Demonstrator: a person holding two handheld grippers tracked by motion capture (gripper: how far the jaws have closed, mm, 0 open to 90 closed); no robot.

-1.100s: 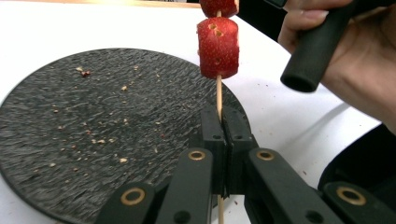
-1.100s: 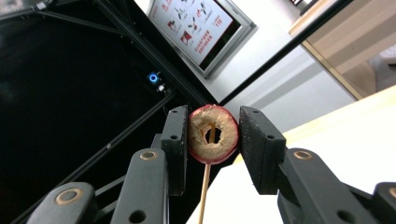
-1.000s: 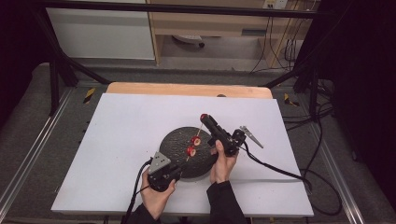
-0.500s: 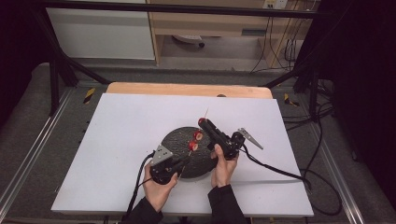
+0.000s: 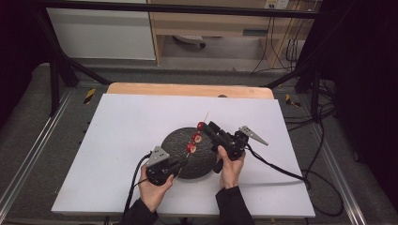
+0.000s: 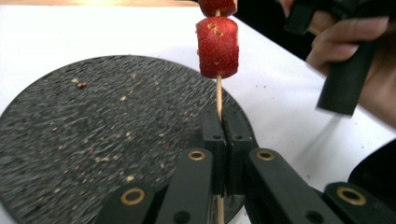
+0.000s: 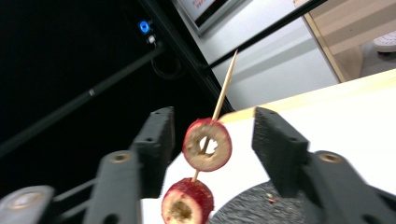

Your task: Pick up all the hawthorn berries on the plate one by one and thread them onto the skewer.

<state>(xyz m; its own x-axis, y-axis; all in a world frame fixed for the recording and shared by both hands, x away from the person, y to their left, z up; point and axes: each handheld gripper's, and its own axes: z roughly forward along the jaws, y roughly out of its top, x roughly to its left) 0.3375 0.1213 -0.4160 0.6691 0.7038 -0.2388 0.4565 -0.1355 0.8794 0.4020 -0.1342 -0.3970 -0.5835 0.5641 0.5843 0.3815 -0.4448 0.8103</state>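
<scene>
Left gripper [image 6: 219, 140] clamps the skewer [image 6: 218, 95] by its lower end above the dark plate [image 5: 176, 138] near the desk's front edge, steadying it so the open right gripper [image 7: 212, 140] can straddle the top fruit piece [image 7: 207, 144].

Left hand [image 5: 152, 190]: low, near table edge, wrapped round gripper grip.
Left gripper [image 5: 184, 161]: jaws pressed together, pointing up-right.
Right hand [image 5: 230, 166]: gripping handle from below.
Right gripper [image 7: 212, 137]: jaws spread wide, pointing up-left.
</scene>
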